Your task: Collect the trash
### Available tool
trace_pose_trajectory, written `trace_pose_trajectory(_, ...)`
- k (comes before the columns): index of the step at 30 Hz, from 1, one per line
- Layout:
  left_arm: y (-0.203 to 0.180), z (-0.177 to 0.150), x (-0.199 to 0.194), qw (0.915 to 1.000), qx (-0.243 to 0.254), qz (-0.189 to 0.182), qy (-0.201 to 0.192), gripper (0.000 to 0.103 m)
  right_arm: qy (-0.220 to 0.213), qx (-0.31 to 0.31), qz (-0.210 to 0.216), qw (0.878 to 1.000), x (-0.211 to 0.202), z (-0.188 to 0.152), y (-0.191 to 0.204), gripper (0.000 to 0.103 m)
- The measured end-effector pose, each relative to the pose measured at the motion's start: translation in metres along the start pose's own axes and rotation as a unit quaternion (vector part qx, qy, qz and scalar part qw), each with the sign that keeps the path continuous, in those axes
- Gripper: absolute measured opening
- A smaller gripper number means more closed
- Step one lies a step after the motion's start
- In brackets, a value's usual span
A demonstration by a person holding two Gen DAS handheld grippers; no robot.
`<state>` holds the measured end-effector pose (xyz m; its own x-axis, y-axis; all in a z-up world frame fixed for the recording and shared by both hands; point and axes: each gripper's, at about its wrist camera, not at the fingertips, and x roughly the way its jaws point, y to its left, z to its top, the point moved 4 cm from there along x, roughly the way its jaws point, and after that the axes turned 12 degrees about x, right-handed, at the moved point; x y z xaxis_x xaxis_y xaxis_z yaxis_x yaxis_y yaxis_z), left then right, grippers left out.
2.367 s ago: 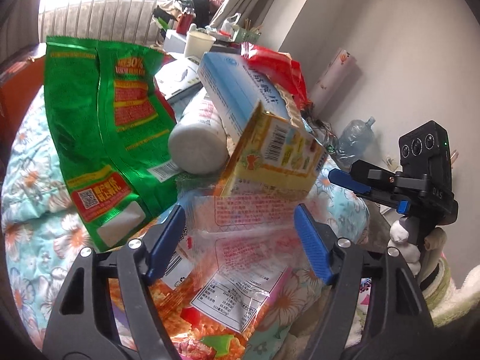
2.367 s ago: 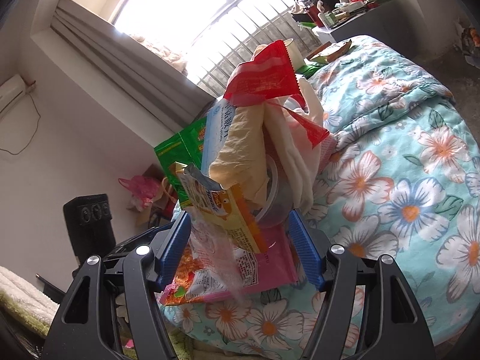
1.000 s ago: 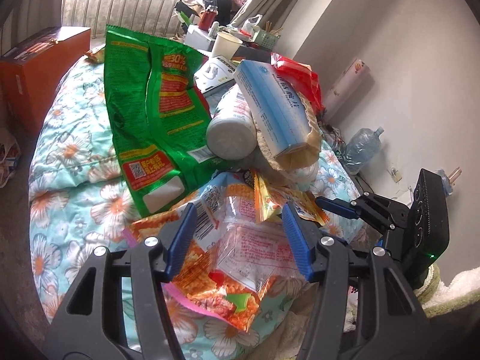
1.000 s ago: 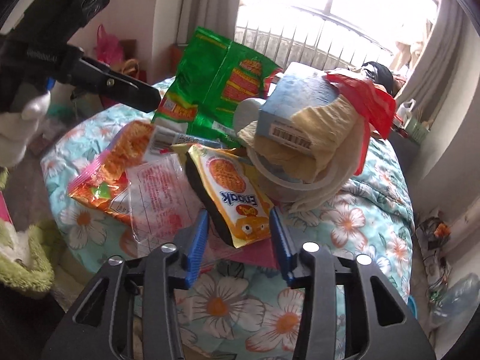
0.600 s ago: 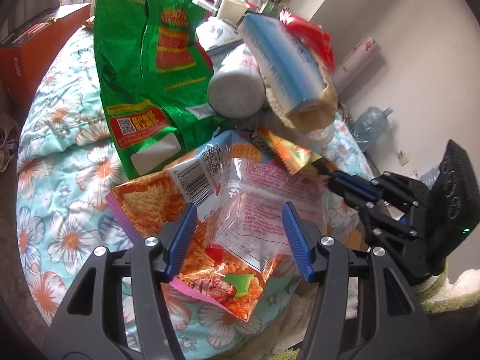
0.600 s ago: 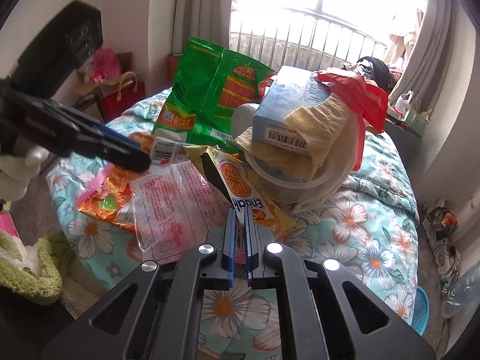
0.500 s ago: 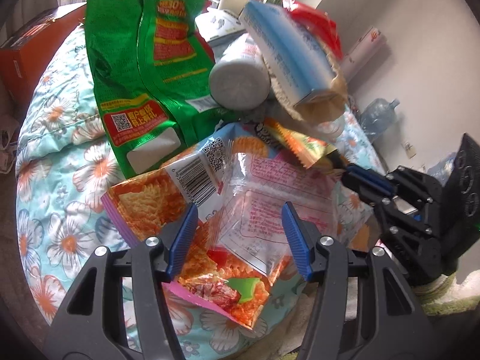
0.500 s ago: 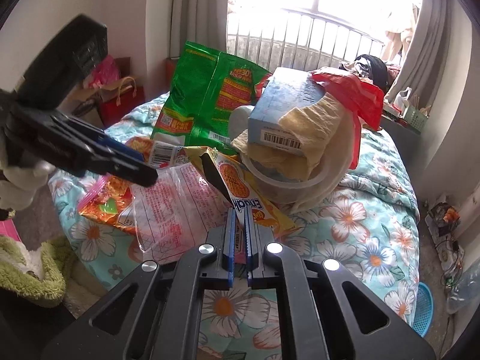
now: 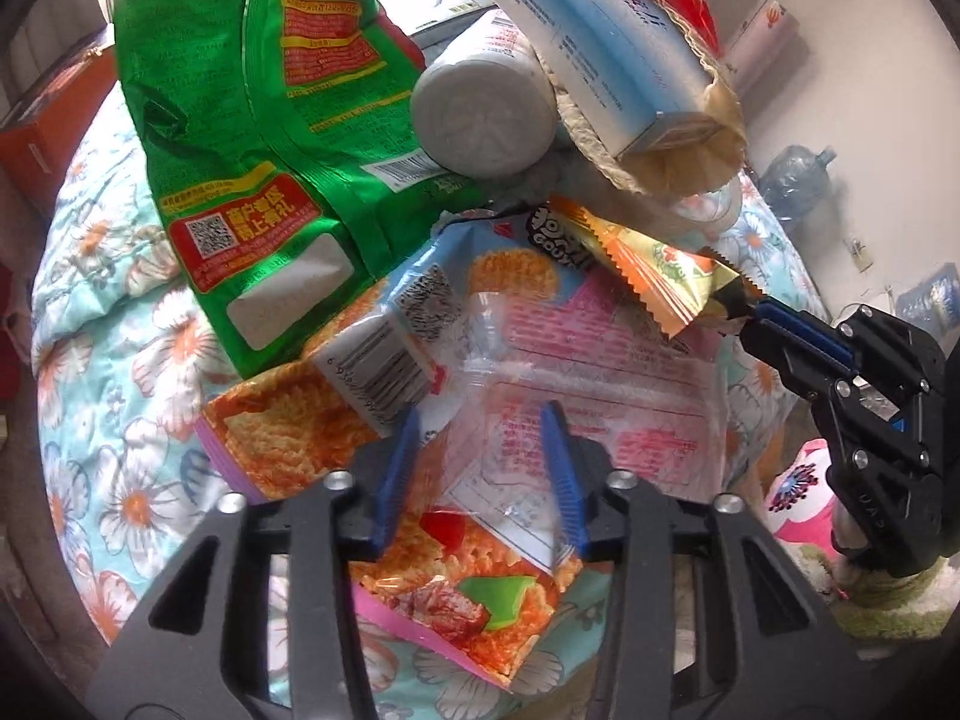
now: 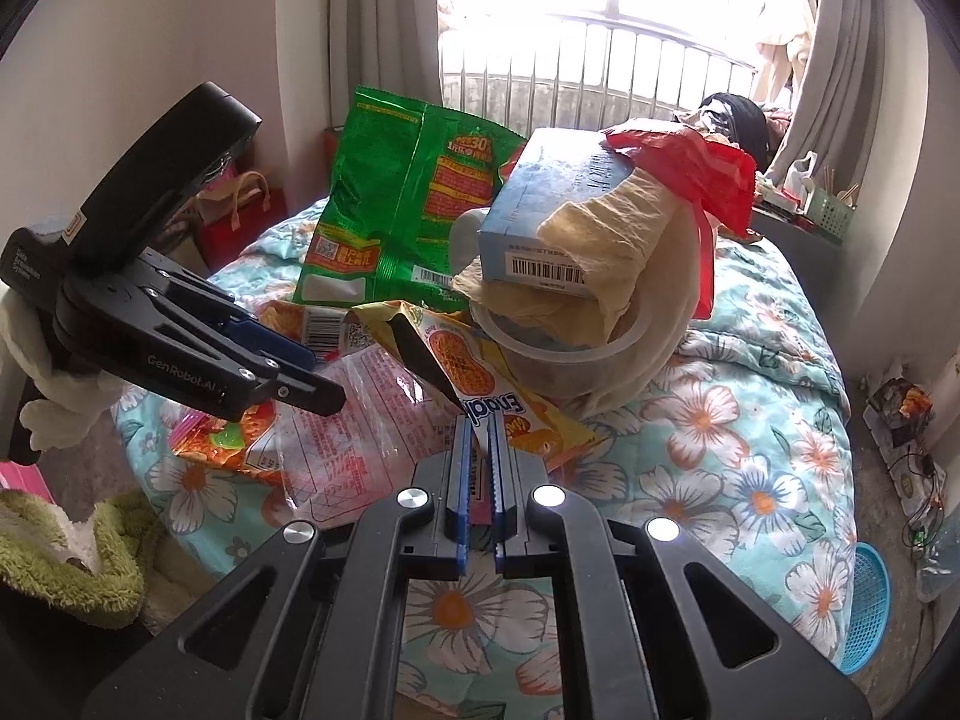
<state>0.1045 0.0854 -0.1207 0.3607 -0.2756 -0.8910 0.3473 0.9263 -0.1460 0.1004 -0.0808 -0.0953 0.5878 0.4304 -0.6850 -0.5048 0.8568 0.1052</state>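
Two hand-held grippers working a trash heap on the bed

The right hand-held gripper (image 10: 478, 420) is clamping the yellow snack packet (image 10: 480, 387), while the left hand-held gripper (image 9: 480, 426) is closing around the clear plastic wrapper (image 9: 600, 384) lying on the orange noodle packet (image 9: 288, 426); the green chip bag (image 9: 252, 108) is lying at ten o'clock on the floral quilt (image 10: 750, 420).

Green bag (image 9: 264, 120) top cut off; barcode print blurred.
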Motion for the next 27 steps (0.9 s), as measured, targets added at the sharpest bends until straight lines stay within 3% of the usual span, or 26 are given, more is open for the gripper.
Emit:
trace_pose_trajectory(4, -0.002, 0.004, -0.009, 0.9999, 0.003, 0.002, -0.011, 0.022, -0.003, 0.001, 0.000, 1.000, -0.001, 0.000, 0.000, 0.006)
trace_pose_trajectory(7, -0.001, 0.002, -0.013, 0.9999, 0.002, 0.004, -0.015, 0.018, -0.005, 0.002, 0.000, 1.000, -0.003, 0.000, 0.000, 0.006)
trace_pose_trajectory(8, 0.000, 0.000, -0.015, 0.9998, 0.000, 0.005, -0.017, 0.005, -0.006, 0.001, 0.000, 1.000, -0.004, 0.000, 0.001, 0.006)
trace_pose_trajectory(9, 0.002, -0.001, -0.016, 0.9998, 0.000, 0.008, -0.019, 0.000, -0.007, 0.001, 0.000, 1.000, -0.005, 0.000, 0.001, 0.006)
trace_pose_trajectory(24, 0.016, -0.018, -0.058, 0.9979, -0.032, -0.004, -0.057, 0.000, -0.031, 0.008, 0.004, 0.999, -0.037, -0.005, 0.001, 0.006)
trace_pose_trajectory(27, 0.017, -0.018, -0.060, 0.9973, -0.037, -0.023, -0.058, 0.000, -0.039, 0.018, 0.001, 0.999, -0.048, -0.007, -0.003, 0.006)
